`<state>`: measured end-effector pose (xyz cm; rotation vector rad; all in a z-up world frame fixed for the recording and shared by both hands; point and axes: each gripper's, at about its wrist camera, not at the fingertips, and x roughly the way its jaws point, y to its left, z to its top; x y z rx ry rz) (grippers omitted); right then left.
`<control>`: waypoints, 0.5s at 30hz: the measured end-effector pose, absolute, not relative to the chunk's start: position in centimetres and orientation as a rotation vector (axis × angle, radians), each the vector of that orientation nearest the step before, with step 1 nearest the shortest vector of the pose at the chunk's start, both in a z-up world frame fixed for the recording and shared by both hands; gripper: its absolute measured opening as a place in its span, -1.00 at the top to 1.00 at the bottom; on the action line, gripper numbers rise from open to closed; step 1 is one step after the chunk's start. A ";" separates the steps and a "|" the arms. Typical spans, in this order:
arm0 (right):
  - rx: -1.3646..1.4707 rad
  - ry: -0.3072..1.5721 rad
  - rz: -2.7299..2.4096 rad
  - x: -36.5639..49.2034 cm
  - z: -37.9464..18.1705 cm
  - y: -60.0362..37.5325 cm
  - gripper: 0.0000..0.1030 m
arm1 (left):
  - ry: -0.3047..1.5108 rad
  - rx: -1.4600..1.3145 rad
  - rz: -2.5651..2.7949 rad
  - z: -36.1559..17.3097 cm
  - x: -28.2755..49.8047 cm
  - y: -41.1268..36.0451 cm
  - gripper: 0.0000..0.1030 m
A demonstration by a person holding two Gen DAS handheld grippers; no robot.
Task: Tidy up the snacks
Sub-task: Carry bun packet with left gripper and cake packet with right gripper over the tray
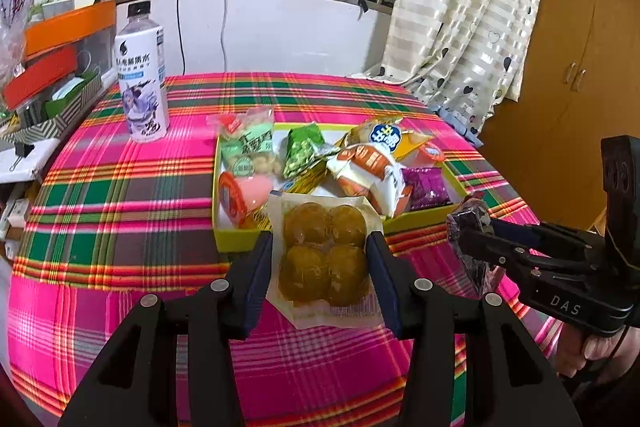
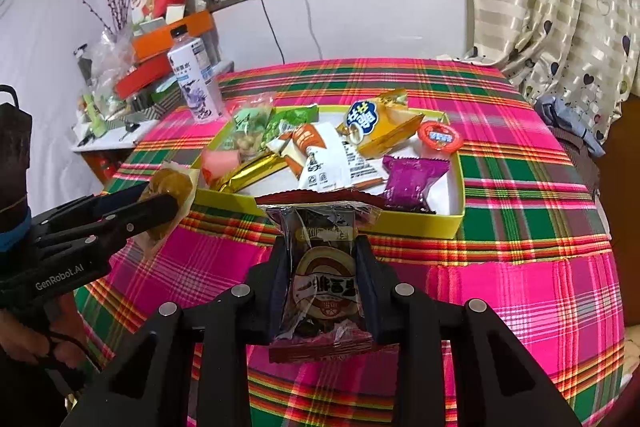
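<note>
left gripper (image 1: 320, 251) has its jaws clamped on a clear pack of four brown balls (image 1: 324, 255), held above the plaid desk (image 1: 120, 187) just before the yellow snack box (image 2: 456, 215); right gripper (image 2: 324, 279) grips a dark snack packet (image 2: 324, 275).

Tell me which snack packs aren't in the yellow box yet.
Two: the clear pack of four brown balls and the dark printed packet, each held over the tablecloth.

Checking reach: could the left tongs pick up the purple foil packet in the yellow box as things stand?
Probably not yet. The left tongs are shut on a clear pack of brown balls. The purple foil packet itself lies uncovered in the yellow box.
</note>
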<state>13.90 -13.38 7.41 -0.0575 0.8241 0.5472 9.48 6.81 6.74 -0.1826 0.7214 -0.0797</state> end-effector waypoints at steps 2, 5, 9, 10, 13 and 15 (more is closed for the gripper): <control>-0.057 0.818 0.545 13.9 7.6 -13.5 0.41 | 0.717 -0.181 -0.083 7.0 9.7 6.7 0.07; -0.057 0.807 0.541 14.1 8.0 -13.7 0.41 | 0.710 -0.172 -0.089 7.3 10.1 6.3 0.07; -0.056 0.797 0.538 14.2 8.4 -13.9 0.41 | 0.700 -0.166 -0.096 7.8 10.4 6.0 0.07; -0.056 0.795 0.538 14.3 8.4 -13.9 0.41 | 0.699 -0.166 -0.097 7.9 10.5 6.0 0.07; -0.056 0.792 0.537 14.4 8.5 -14.0 0.41 | 0.694 -0.164 -0.099 8.1 10.6 5.9 0.07; -0.055 0.791 0.536 14.5 8.6 -14.0 0.41 | 0.692 -0.164 -0.098 8.2 10.7 5.8 0.07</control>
